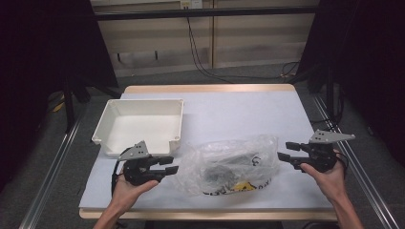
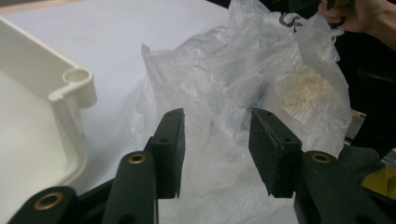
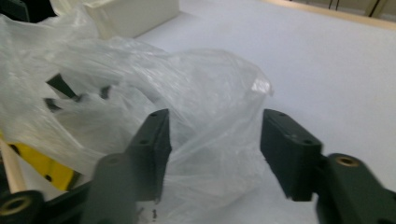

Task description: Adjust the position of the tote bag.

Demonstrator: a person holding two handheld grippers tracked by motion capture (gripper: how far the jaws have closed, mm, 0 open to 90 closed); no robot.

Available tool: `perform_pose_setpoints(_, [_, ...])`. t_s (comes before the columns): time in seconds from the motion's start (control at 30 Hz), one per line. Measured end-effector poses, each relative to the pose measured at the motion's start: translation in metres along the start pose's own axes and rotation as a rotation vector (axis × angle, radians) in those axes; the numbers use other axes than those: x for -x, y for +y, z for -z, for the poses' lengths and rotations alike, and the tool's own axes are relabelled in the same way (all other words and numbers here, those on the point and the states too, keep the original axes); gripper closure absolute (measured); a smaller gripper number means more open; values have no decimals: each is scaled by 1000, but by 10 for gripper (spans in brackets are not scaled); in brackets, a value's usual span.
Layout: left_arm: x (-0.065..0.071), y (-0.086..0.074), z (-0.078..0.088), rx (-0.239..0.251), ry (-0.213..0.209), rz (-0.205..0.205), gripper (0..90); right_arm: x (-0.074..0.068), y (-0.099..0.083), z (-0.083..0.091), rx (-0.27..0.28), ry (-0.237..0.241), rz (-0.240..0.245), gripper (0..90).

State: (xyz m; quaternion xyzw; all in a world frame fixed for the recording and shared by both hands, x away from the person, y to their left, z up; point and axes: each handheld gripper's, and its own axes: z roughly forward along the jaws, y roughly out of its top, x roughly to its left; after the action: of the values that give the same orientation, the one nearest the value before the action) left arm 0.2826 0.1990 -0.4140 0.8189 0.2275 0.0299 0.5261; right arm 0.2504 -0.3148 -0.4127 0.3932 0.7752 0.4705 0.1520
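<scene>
Table, white-covered top with a wooden edge showing at the far and near sides. White plastic tray, rectangular, shallow, on the far-left part of the table, nothing visible inside; its rounded corner post shows at the left of the left gripper view. Clear plastic bag, crumpled, lying near the front edge at centre, just right of the tray's near corner; dark items inside, not identifiable, plus a yellow-and-black patch low at its front. Bag sits between the two tools. Left gripper, held in the left hand at the bag's left edge, jaws spread and pointing right toward the bag; in the left gripper view the bag fills the gap beyond the jaws, nothing pinched. Right gripper, held in the right hand just off the bag's right end, jaws spread, pointing left; the right gripper view has the bag bulging ahead of the open jaws, contact with plastic not certain.
</scene>
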Motion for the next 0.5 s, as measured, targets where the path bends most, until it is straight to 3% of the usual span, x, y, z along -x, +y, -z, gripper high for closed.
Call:
perform_pose_setpoints(0.1, [3, 15, -1, 42, -47, -8, 819, -7, 10, 1, 15, 39, 20, 641])
perform_pose_setpoints(0.13, [6, 20, -4, 33, -50, -21, 863, -10, 14, 0, 16, 51, 23, 682])
perform_pose_setpoints(0.17, [9, 26, -8, 26, -61, -32, 900, -16, 21, -6, 11, 72, 37, 784])
perform_pose_setpoints(0.2, [12, 31, -12, 23, -67, -47, 900, -16, 21, -6, 11, 72, 37, 784])
perform_pose_setpoints(0.23, [15, 35, -17, 19, -79, -61, 900, -22, 27, -13, -7, 92, 63, 877])
perform_pose_setpoints(0.33, [19, 46, -29, 1, -99, -77, 900, -28, 31, -19, -14, 116, 85, 900])
perform_pose_setpoints(0.5, [15, 65, -54, -42, -108, -84, 900, -39, 40, -34, -58, 150, 128, 900])
